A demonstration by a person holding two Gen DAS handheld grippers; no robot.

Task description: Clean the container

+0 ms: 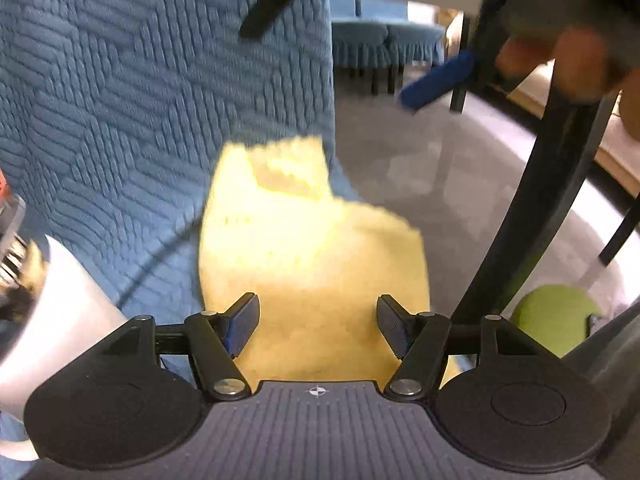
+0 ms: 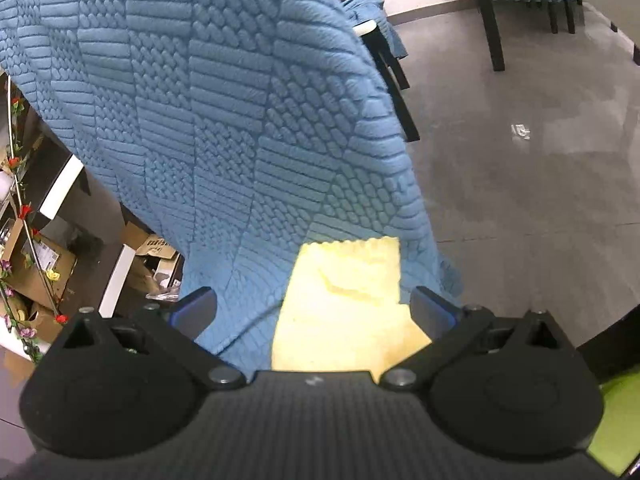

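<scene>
Yellow cloth [image 1: 312, 248], soft and nubby with a wavy far edge, lies partly on the blue quilted cover [image 1: 140, 120] and partly past its edge; a fold or crease shows near the far end. In the right wrist view the cloth [image 2: 344, 312] lies flat, its right side at the cover's [image 2: 240, 120] edge. No container identifiable in either view.

- The yellow cloth [image 1: 312, 248] is smeared by blur; its near end hides under the left gripper [image 1: 318, 322].
- At two o'clock, a blurred hand [image 1: 576, 60], cut off by the frame.
- Green object [image 1: 554, 320] at four o'clock: unidentifiable.
</scene>
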